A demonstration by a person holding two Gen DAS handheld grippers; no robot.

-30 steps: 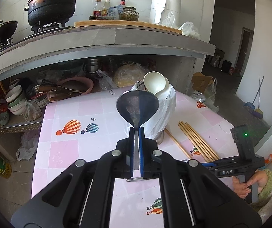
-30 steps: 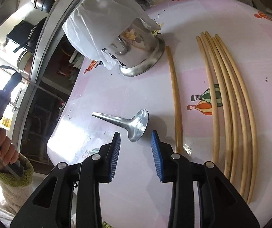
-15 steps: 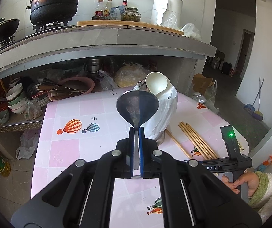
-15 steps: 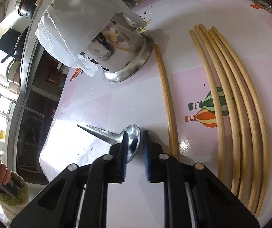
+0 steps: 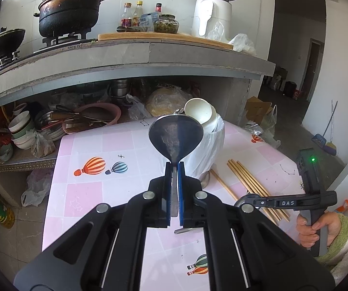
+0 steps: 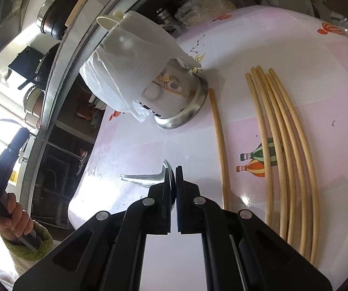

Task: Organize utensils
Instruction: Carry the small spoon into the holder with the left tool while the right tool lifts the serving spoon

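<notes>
My left gripper (image 5: 174, 167) is shut on the handle of a metal spoon (image 5: 175, 138), whose bowl stands upright above the pink table (image 5: 84, 194). Just behind it is the steel utensil holder (image 5: 207, 155), draped in a white plastic bag and holding white spoons. My right gripper (image 6: 173, 169) is shut on the bowl of a second metal spoon (image 6: 142, 178), which hangs a little above the table with its handle pointing left. The holder (image 6: 174, 97) is ahead of it. Beside it lie one wooden chopstick (image 6: 218, 145) and several more chopsticks (image 6: 283, 145).
A concrete counter (image 5: 149, 58) with a black pot, bottles and a white appliance rises behind the table. The shelf under it is packed with bowls, pans and bags. The right gripper's handle and a hand (image 5: 314, 228) are at the table's right edge.
The right gripper's jaws closed on the bowl of the spoon that lay on the table and raised it off the surface. The left gripper and its spoon stayed still.
</notes>
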